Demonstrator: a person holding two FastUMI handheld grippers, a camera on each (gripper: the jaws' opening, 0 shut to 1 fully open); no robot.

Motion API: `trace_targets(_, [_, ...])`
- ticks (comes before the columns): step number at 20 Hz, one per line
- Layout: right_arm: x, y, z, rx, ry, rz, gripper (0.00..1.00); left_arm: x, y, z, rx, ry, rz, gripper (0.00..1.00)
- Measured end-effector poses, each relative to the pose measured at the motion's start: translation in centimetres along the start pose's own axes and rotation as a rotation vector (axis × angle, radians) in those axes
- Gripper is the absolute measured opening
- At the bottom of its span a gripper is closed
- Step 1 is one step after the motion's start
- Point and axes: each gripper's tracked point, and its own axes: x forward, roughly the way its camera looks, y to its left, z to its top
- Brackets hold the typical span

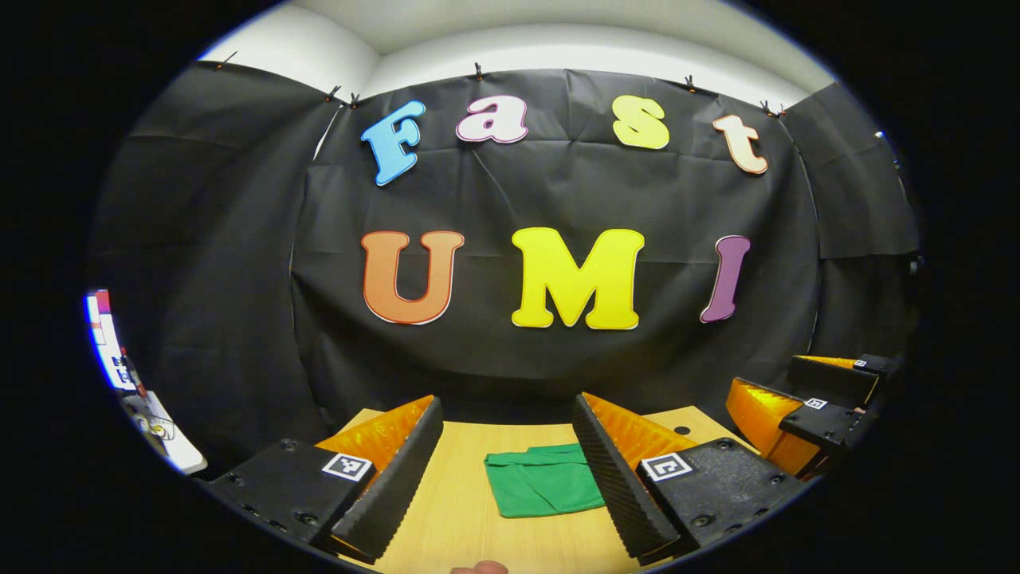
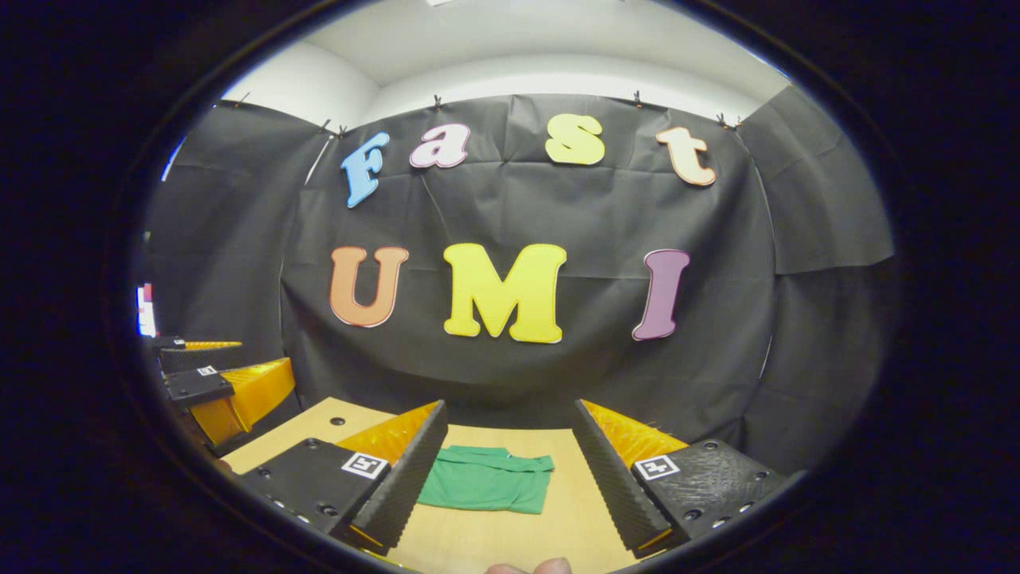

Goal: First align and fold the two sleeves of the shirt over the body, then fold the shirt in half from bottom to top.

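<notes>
Shirt lies as a compact folded rectangle mid-surface, so folding looks finished. Left gripper and right gripper hover above it, jaws wide apart, empty, probably clear so nothing snags the folds.

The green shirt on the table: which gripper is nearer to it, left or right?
Hard to tell; roughly equal. The left gripper and the right gripper both hover open, short of the green shirt, which lies folded on the table, not touching it.
</notes>
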Motion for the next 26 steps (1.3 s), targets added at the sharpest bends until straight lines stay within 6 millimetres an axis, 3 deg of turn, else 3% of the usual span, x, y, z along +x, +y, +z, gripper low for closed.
trace_targets(4, [0.5, -0.8, -0.3, 0.005, 0.014, 0.005, 0.96, 0.4, -0.8, 0.6, 0.012, -0.012, 0.007, 1.0])
trace_targets(9, [0.8, -1.7, -0.4, 0.022, 0.019, 0.012, 0.96, 0.9, -1.7, 0.1, 0.015, -0.005, 0.011, 1.0])
trace_targets(19, [1.8, -2.5, -1.0, 0.045, 0.025, 0.028, 0.96, 1.7, -3.4, -0.4, 0.017, 0.004, -0.016, 1.0])
trace_targets(26, [2.3, -2.5, -0.6, 0.041, 0.019, 0.042, 0.96, 2.2, -3.8, 0.3, 0.028, -0.006, 0.0, 1.0])
